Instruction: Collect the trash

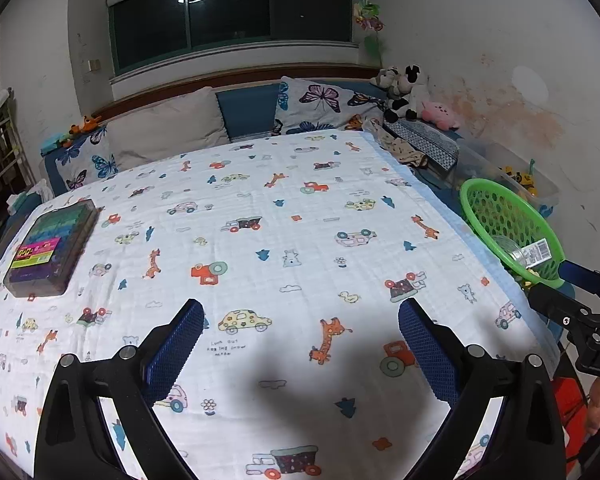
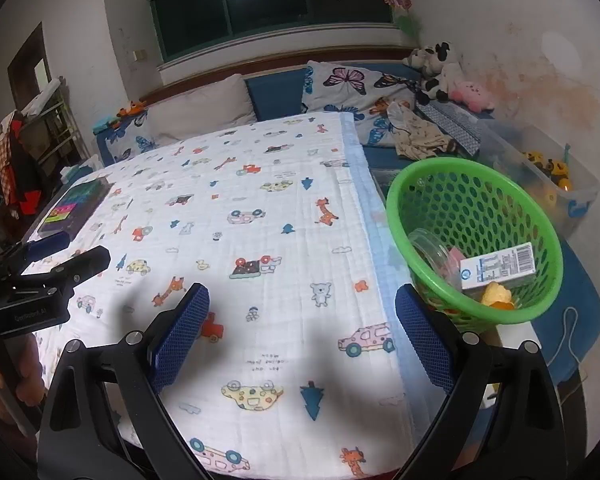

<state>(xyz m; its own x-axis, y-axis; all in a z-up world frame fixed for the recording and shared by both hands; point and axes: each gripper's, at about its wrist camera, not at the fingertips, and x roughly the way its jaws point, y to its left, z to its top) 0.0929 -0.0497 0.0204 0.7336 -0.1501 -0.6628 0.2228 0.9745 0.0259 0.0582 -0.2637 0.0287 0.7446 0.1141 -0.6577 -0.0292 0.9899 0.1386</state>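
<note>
A green perforated basket (image 2: pixel 476 208) stands off the right edge of the cartoon-print blanket (image 2: pixel 260 240). It holds a white barcoded carton (image 2: pixel 498 266), a clear plastic cup (image 2: pixel 430 250) and yellow-orange scraps (image 2: pixel 496 296). The basket also shows in the left wrist view (image 1: pixel 508 224). My right gripper (image 2: pixel 302 332) is open and empty, low over the blanket's near right part, with its right finger just in front of the basket. My left gripper (image 1: pixel 300 344) is open and empty over the blanket's near middle. It also shows from outside at the left of the right wrist view (image 2: pixel 66 256).
A dark box of coloured items (image 1: pixel 52 244) lies on the blanket's left side. Pillows (image 1: pixel 320 104), plush toys (image 1: pixel 408 92) and crumpled clothes (image 2: pixel 416 136) line the headboard. A clear bin of toys (image 2: pixel 556 176) sits by the right wall.
</note>
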